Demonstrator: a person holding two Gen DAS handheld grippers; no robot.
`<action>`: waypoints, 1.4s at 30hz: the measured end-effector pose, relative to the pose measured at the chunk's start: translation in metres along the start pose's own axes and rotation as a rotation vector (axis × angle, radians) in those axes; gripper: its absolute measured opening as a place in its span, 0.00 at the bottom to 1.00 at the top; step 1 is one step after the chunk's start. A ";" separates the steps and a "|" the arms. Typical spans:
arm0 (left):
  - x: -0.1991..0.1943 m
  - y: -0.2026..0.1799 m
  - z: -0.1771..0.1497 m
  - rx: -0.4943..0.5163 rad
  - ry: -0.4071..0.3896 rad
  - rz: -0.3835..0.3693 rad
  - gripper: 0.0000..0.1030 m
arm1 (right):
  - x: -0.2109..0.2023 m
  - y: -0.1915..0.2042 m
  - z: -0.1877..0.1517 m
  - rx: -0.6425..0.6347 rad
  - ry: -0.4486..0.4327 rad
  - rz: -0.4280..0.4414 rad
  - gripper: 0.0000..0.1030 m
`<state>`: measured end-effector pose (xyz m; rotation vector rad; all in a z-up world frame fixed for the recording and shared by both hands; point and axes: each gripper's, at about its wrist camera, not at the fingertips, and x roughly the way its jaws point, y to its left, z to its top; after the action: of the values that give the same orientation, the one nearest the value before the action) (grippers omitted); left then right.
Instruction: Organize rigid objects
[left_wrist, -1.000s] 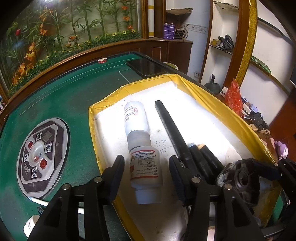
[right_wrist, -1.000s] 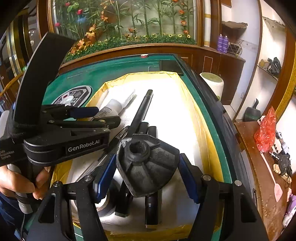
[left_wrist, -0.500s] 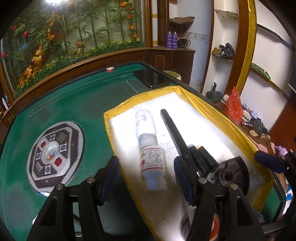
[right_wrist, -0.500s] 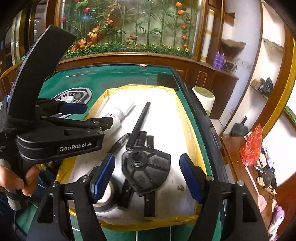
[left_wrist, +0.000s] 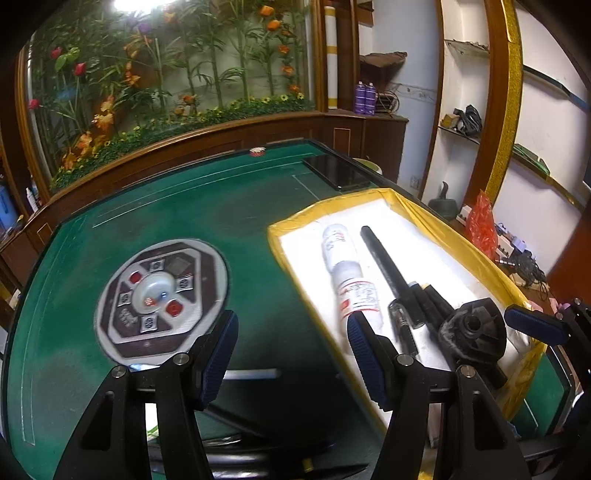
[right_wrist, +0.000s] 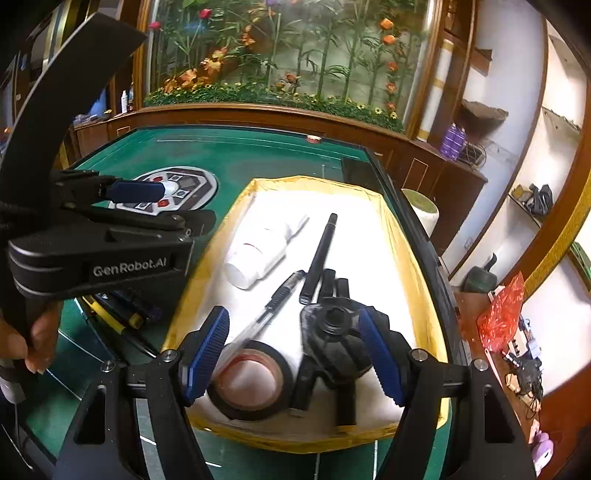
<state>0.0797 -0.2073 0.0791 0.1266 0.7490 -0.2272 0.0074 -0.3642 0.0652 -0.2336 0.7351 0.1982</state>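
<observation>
Green felt covers the table (left_wrist: 229, 206), which has a dark wooden rim and thin white lines marked on it. Behind its far edge runs a glass-fronted display (left_wrist: 177, 74) of artificial bamboo and orange and red flowers. On the right side of the room stand white wall shelves (left_wrist: 465, 125) framed in wood with a gold strip, holding dark clutter; two purple bottles (left_wrist: 365, 96) stand on a wooden cabinet in the far corner.

Set into the felt at centre is a round control panel (left_wrist: 162, 299) with red and grey buttons; its markings are too blurred to read. A dark flat slab (left_wrist: 337, 171) lies on the far right of the table.

On the right half of the table rests a white tray with yellow taped edges (right_wrist: 417, 258). It holds the task's things: a white bottle (left_wrist: 356, 291) lying on its side with a red-printed label, not legible; a second white bottle (left_wrist: 336, 240) end to end beyond it; a long black rod (right_wrist: 320, 251); a black ribbed plastic part (right_wrist: 332, 332) at the near right; a roll of black tape (right_wrist: 251, 384) near the front edge; and a clear pen with a black grip (right_wrist: 280, 295) beside it.

The left gripper (left_wrist: 291, 350), marked "GenRobot.AI" on its body in the right wrist view, stands with jaws apart over the tray's left edge, having just been opening, with nothing between them. The right gripper (right_wrist: 295, 354) has likewise just been opening; it hangs above the tape and the black part, its pads touching neither.
</observation>
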 end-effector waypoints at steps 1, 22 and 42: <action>-0.001 0.003 -0.001 -0.004 -0.002 0.002 0.63 | 0.000 0.003 0.001 -0.006 0.000 0.003 0.69; -0.023 0.093 -0.041 -0.132 -0.011 0.079 0.63 | 0.004 0.097 0.011 -0.197 0.021 0.103 0.69; -0.028 0.128 -0.059 -0.173 -0.041 0.175 0.63 | 0.011 0.147 0.008 -0.259 0.084 0.258 0.70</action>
<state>0.0528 -0.0673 0.0599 0.0226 0.7096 0.0023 -0.0175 -0.2207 0.0427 -0.3951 0.8222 0.5332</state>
